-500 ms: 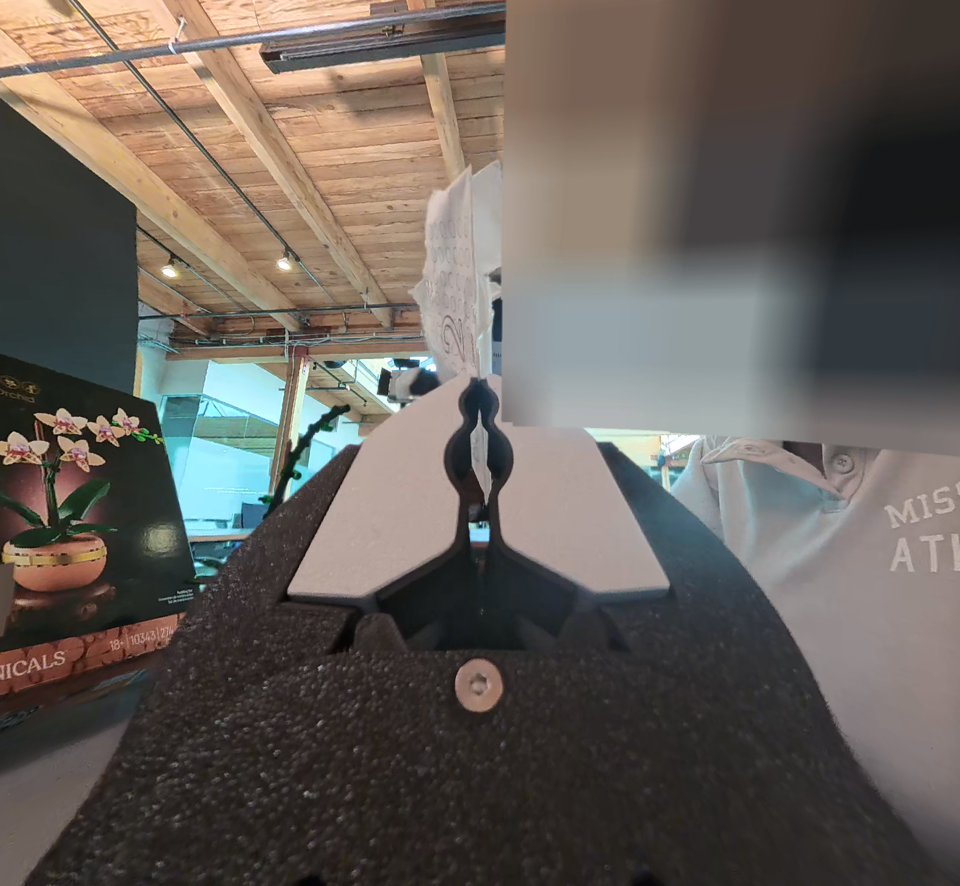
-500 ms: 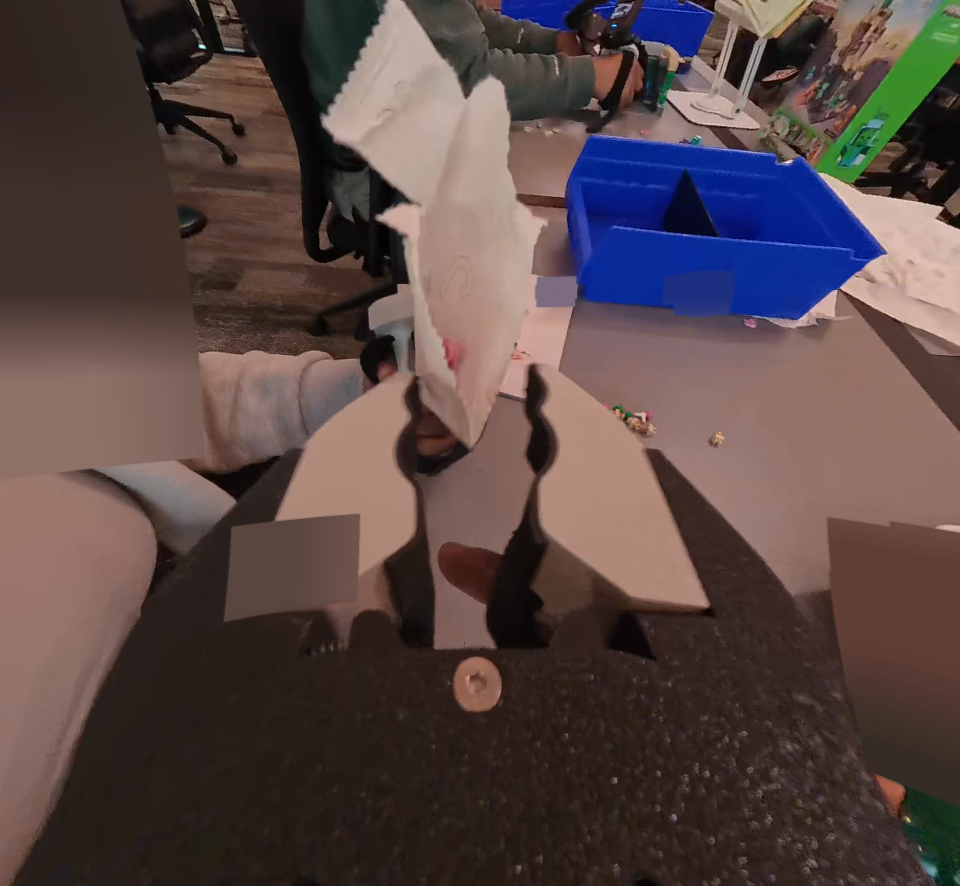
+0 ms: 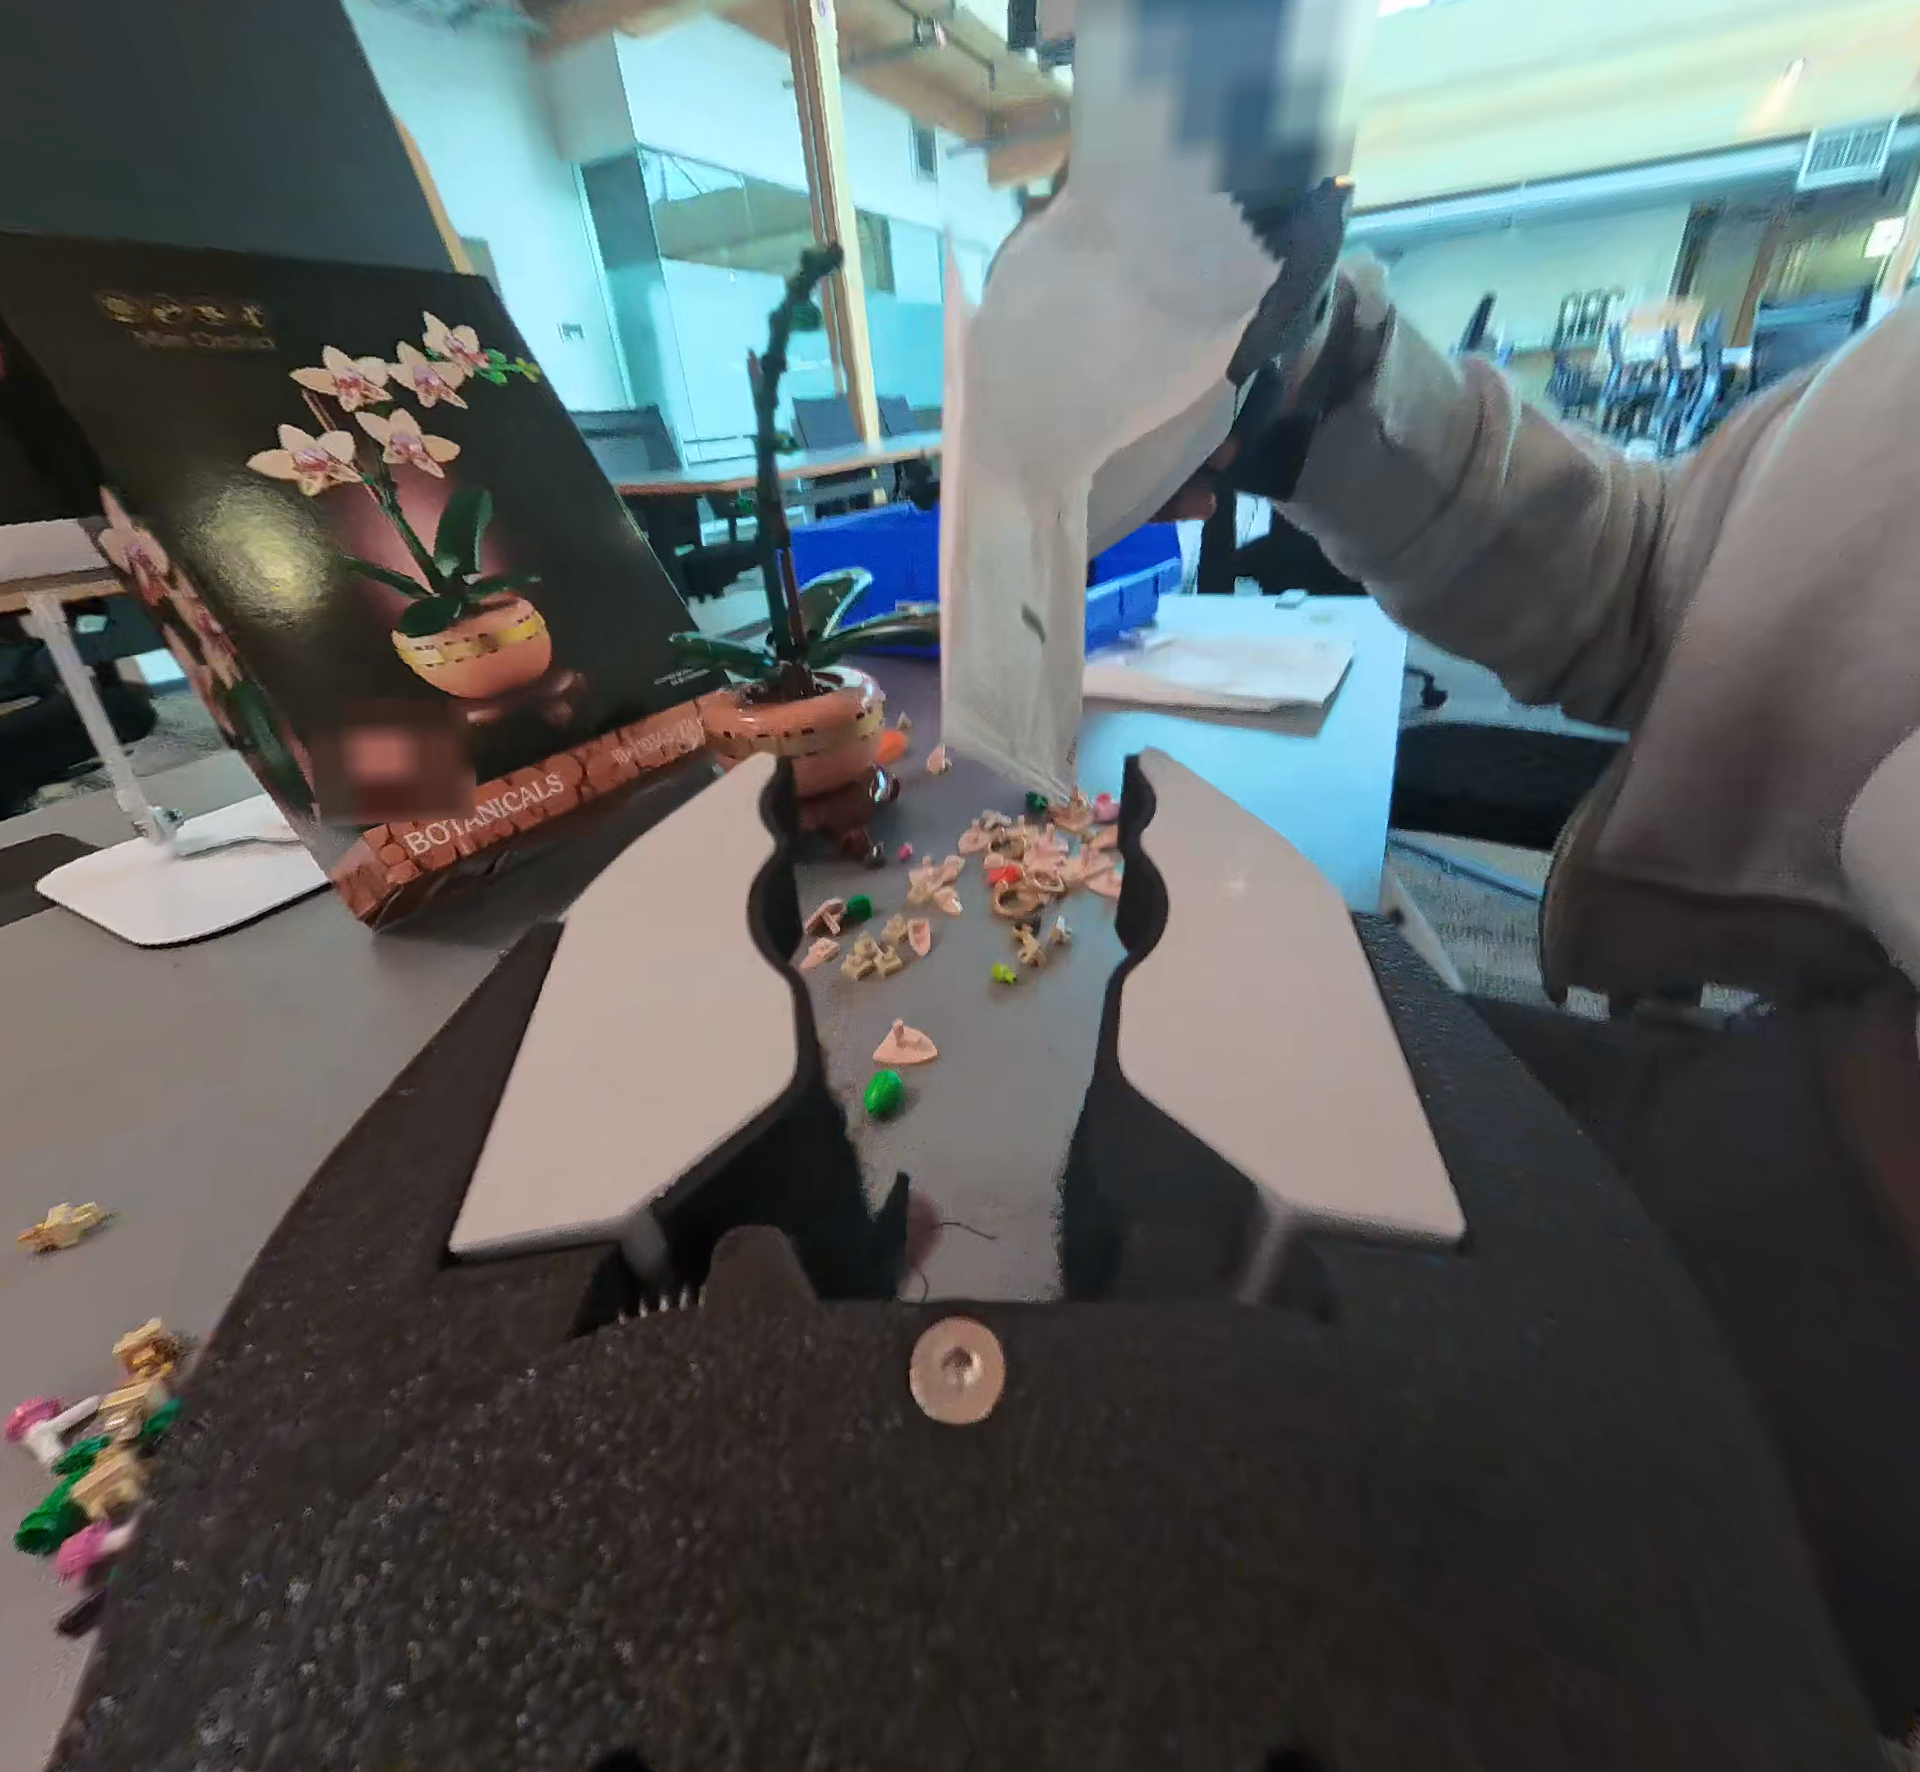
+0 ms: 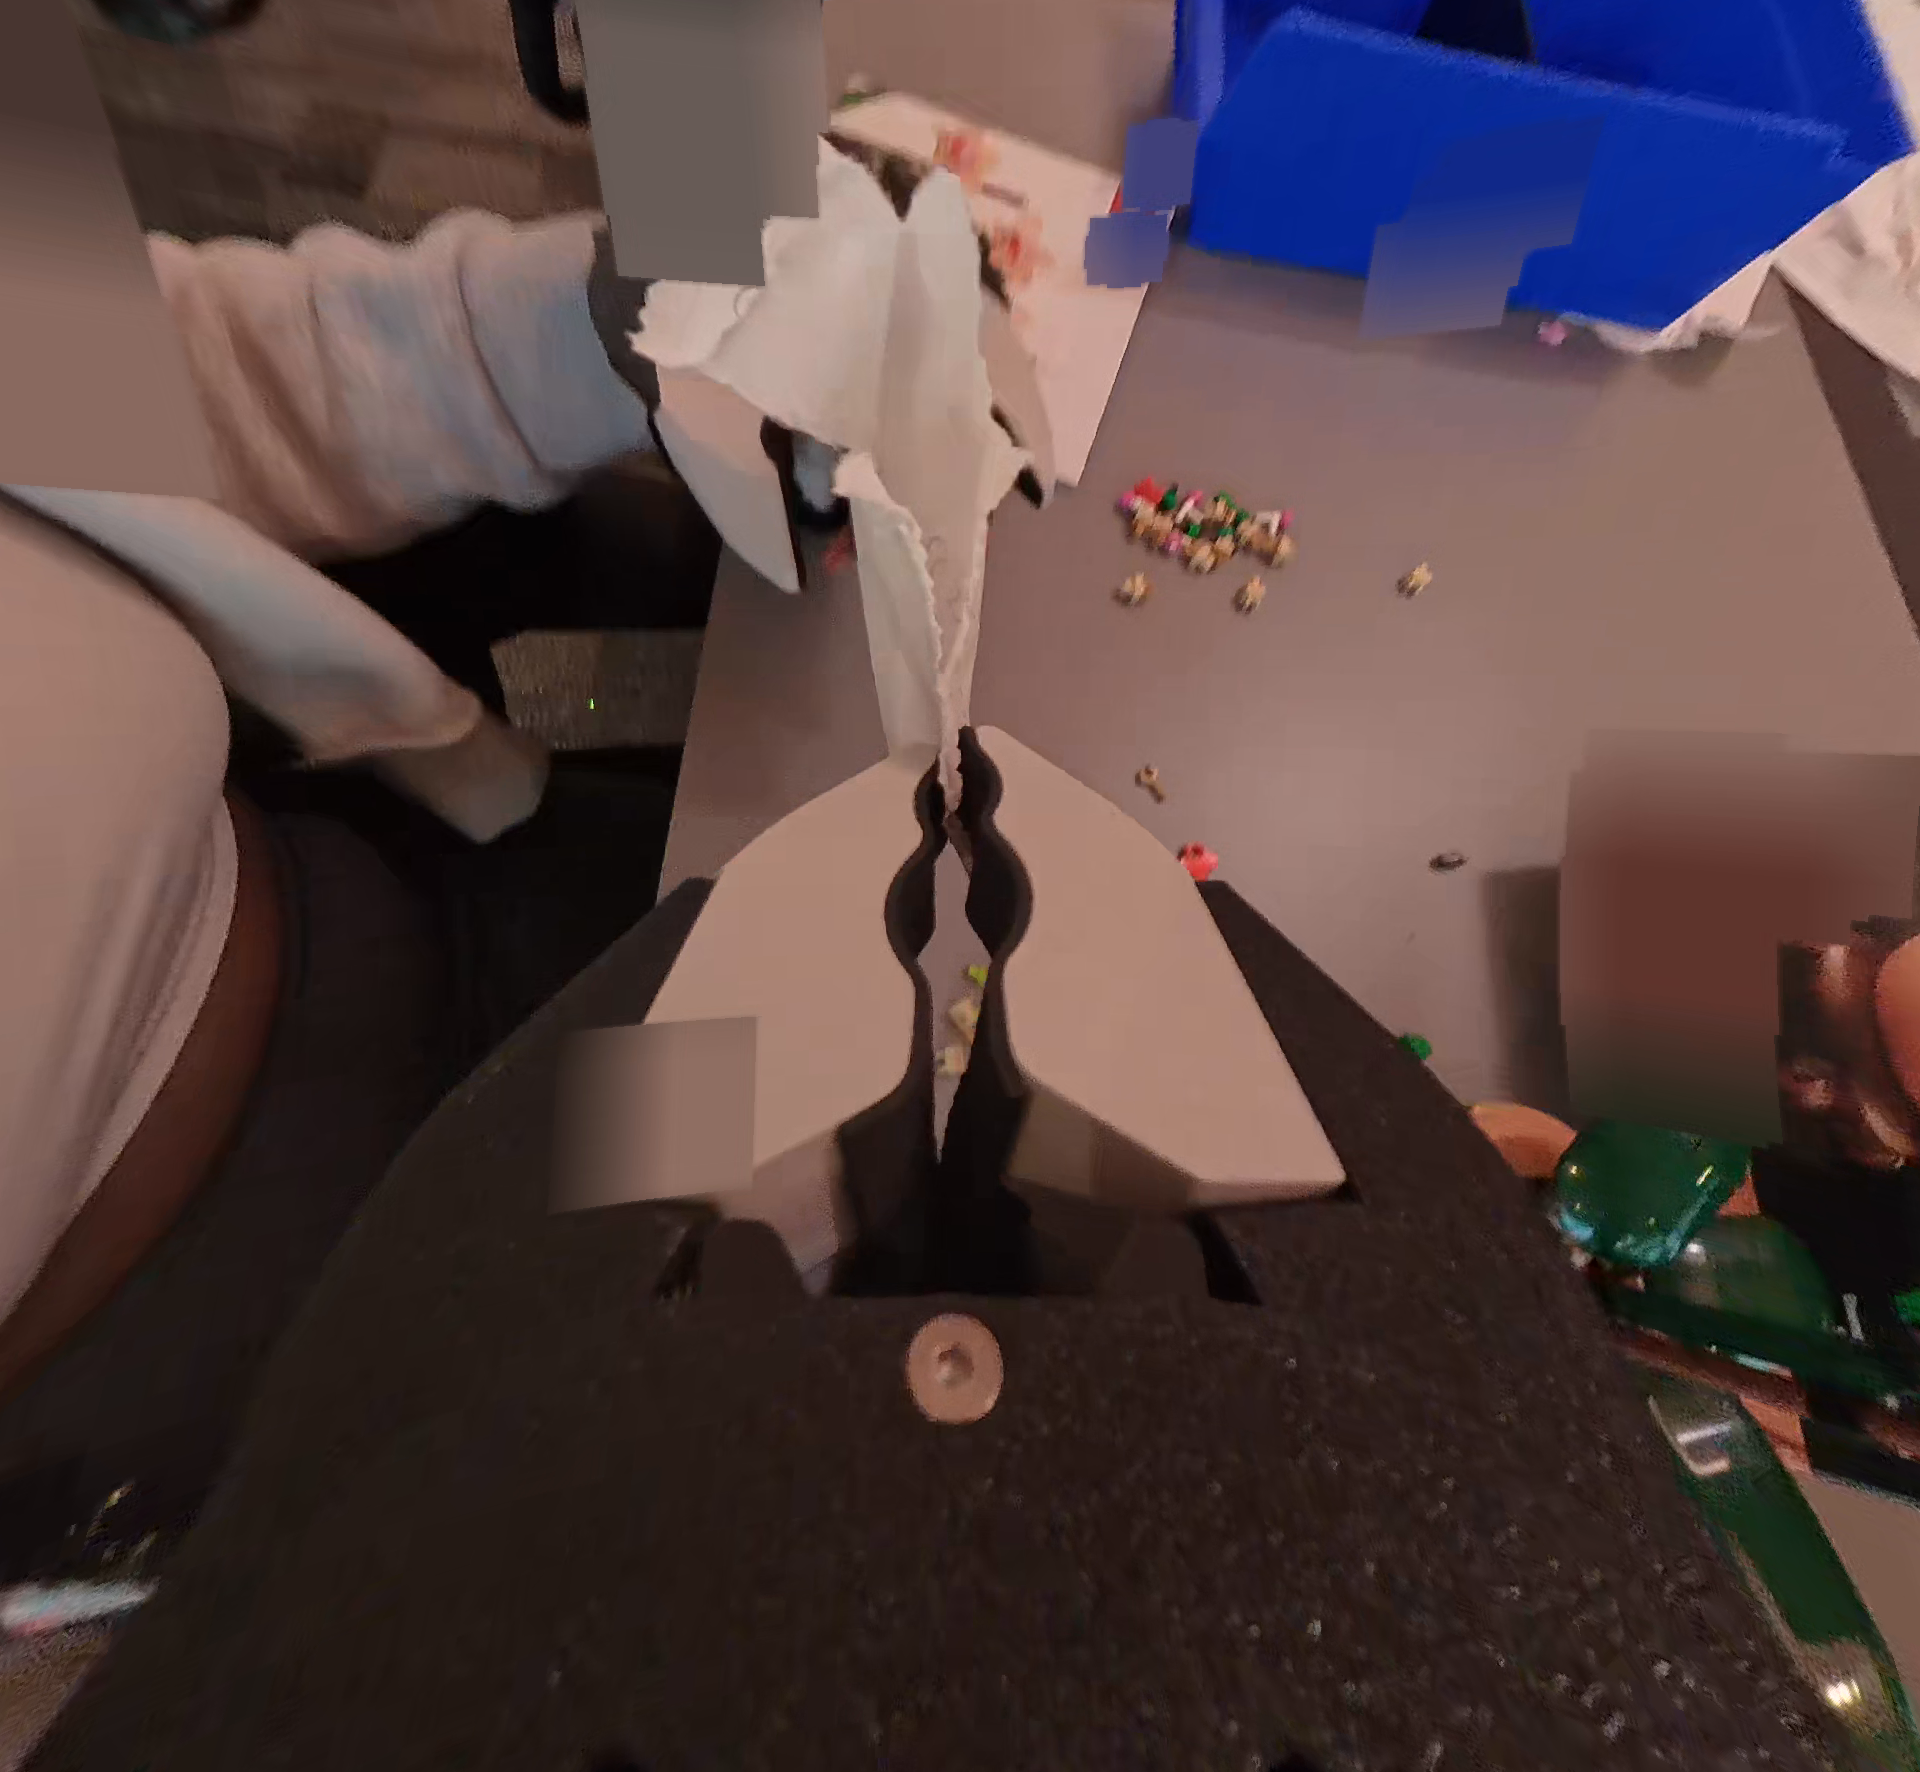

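**White paper bag pinched by the right gripper above a scatter of small bricks**

While the white paper bag [image 4: 914, 434] hangs open and crumpled in the upper middle of the right wrist view, its lower end runs down into the tips of the right gripper [image 4: 958, 766], whose two fingers are clenched on the paper with only a thin sliver between them. In the left wrist view the same bag [image 3: 1049, 517] hangs in the upper centre of the frame, its torn lower edge just above a heap of small pale pink, tan and green bricks [image 3: 987, 891] lying on the grey table [image 3: 260, 1047].

The left gripper [image 3: 951, 818] is released and holds nothing: its fingers stand well apart at frame centre, with the heap and a few stray pieces showing on the table between them. It also shows at centre left of the right wrist view, beside the bag.

At the left of that view leans a dark box printed with an orchid [image 3: 343, 517], and just right of it stands a brick-built pot with a dark stem and green leaves [image 3: 795, 714]. A second cluster of small bricks [image 4: 1205, 522] lies right of the bag in the right wrist view, below a blue bin [image 4: 1507, 164] at the upper right. A pale sleeve [image 3: 1558, 517] crosses the right side of the left wrist view.
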`<state>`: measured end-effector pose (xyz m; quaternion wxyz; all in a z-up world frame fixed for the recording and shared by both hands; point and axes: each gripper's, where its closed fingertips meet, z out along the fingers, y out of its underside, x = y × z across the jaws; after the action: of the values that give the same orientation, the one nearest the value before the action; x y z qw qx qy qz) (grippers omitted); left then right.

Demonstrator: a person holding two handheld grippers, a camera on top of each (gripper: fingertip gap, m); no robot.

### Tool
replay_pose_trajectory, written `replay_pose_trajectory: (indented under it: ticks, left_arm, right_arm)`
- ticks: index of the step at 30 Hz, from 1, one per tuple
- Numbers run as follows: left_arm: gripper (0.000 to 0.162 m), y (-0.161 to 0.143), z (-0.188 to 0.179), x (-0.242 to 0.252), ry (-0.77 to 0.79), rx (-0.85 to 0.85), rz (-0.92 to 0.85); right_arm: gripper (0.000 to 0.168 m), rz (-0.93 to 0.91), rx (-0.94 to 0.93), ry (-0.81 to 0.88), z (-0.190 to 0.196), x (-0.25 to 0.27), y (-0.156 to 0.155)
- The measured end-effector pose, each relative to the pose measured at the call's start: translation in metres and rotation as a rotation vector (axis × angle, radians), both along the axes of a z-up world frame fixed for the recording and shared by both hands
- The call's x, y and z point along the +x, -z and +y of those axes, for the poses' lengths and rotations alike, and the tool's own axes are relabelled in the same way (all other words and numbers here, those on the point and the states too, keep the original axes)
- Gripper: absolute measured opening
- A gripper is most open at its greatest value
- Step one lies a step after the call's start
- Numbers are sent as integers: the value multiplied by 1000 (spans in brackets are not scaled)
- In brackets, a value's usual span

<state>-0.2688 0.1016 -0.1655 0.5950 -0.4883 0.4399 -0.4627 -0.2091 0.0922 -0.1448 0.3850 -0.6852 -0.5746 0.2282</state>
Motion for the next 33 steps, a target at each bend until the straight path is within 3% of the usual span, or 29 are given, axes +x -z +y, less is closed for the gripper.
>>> replay_pose_trajectory:
  ticks: [4, 8, 13, 17, 25, 30, 33]
  left_arm:
    - [52, 15, -16, 8, 50, 41, 164]
    - [46, 35, -34, 19, 120, 69, 326]
    - [24, 45, -46, 31, 174, 72, 354]
    - [0, 52, -47, 34, 126, 72, 363]
    - [0, 63, -51, 33, 5, 44, 448]
    - [0, 70, -54, 17, -61, -85, 414]
    - [0, 72, -56, 4, -85, -113, 365]
  right_arm:
    - [0, -131, 7, -23, -10, 8, 26]
    - [1, -127, 0, -81, -24, 4, 46]
    - [1, -79, -10, -115, -33, 0, 64]
    - [1, -10, -50, -99, -34, 0, 72]
    - [4, 60, -53, -68, -35, -3, 85]
    - [26, 46, 23, 67, -13, 12, 82]
    - [34, -32, 2, 164, 9, 15, 105]
